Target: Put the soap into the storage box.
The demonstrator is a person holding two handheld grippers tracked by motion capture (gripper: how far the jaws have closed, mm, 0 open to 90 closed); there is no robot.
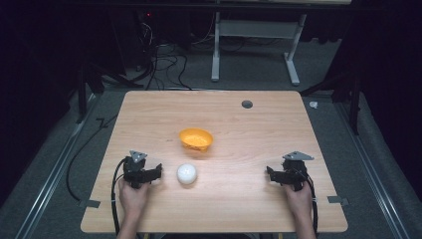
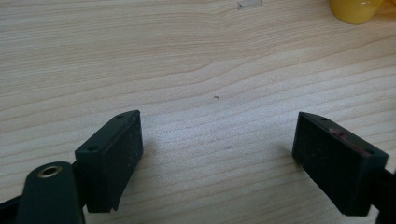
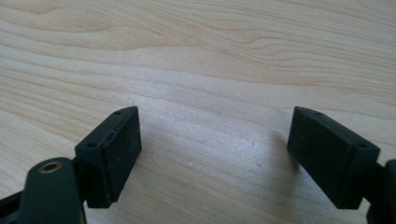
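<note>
Left gripper (image 1: 155, 173), jaws spread and empty, rests on the counter (image 1: 249, 209) just left of the ball (image 1: 187, 174). Right gripper (image 1: 271, 174), equally spread, sits well apart. Risk: a glancing jaw may roll the ball away, possibly against the bowl (image 1: 196, 139).

Orange bowl (image 1: 196, 139), white ball (image 1: 187, 174), pale wood-grain table (image 1: 249, 199).

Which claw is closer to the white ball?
Left. The left claw sits just left of the ball, open toward it. The right claw is far off to the ball's right, also open.
</note>
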